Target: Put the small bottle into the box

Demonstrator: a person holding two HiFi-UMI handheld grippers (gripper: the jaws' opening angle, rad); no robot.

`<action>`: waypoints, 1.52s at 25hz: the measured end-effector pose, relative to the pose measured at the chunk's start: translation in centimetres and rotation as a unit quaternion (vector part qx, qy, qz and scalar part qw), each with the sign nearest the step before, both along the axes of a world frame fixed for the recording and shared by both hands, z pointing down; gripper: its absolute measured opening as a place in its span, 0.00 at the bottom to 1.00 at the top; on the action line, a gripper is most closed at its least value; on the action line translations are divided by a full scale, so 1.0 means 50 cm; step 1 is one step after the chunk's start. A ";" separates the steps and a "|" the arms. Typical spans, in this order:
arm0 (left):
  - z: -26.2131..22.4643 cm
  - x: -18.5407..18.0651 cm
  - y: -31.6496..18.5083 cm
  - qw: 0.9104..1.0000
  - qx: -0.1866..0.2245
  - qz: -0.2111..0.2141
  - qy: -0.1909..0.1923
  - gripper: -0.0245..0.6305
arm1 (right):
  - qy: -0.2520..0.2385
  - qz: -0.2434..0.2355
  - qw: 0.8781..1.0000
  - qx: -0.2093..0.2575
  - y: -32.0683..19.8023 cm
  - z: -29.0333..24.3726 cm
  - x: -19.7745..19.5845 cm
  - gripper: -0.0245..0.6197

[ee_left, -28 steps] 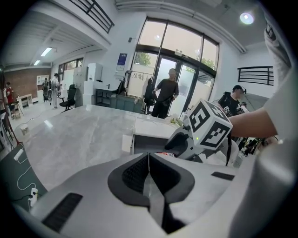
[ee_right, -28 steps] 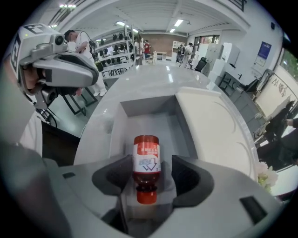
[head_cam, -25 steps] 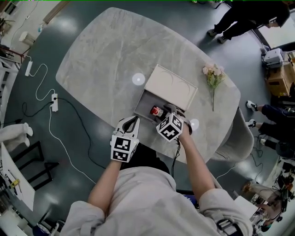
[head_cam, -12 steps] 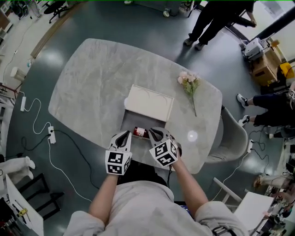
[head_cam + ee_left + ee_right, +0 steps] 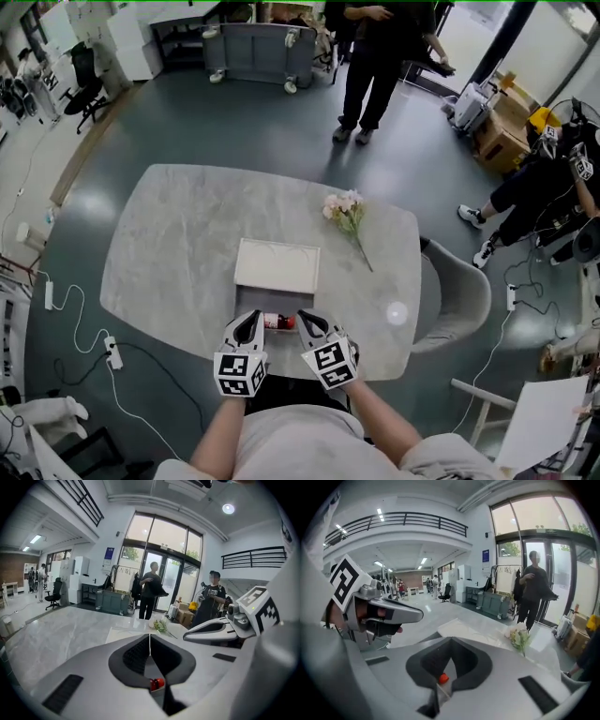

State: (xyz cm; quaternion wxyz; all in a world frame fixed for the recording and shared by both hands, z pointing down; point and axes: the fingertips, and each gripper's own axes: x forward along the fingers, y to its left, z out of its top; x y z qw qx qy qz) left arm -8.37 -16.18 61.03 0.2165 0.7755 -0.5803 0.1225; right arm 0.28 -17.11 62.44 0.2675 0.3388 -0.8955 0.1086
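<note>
Tabletop point(image 5: 169, 234): small bottle point(image 5: 278, 322) between left fingers point(image 5: 246, 327), right fingers point(image 5: 309, 325)

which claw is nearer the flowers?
Right. The flowers lie ahead-right of both; the right claw is closer, the left claw sits further left, beyond the small bottle.

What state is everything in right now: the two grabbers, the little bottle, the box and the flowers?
left gripper, shut, nothing between its fingers.
right gripper, shut, fingers have just closed, nothing between them.
small bottle, lying on its side inside the box, not held.
box, open at the near end.
lid, off the opening, on the box's far side.
flowers, lying flat on the table.
</note>
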 end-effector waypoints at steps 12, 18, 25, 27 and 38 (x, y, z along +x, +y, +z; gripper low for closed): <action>-0.185 0.020 -0.012 0.996 0.089 0.017 0.004 0.08 | -0.103 0.056 0.987 0.111 -0.023 -0.248 0.018 0.08; -0.278 0.026 -0.025 0.990 0.141 0.024 0.008 0.08 | -0.129 0.067 0.974 0.175 -0.024 -0.355 0.041 0.08; -0.371 0.031 -0.022 0.981 0.191 0.029 0.008 0.08 | -0.167 0.089 0.954 0.234 -0.017 -0.475 0.069 0.08; -0.386 0.030 -0.021 0.979 0.200 0.026 0.007 0.08 | -0.173 0.093 0.948 0.251 -0.014 -0.496 0.078 0.08; -0.443 0.039 -0.025 0.972 0.233 0.022 0.025 0.08 | -0.162 0.121 0.938 0.281 -0.015 -0.524 0.128 0.08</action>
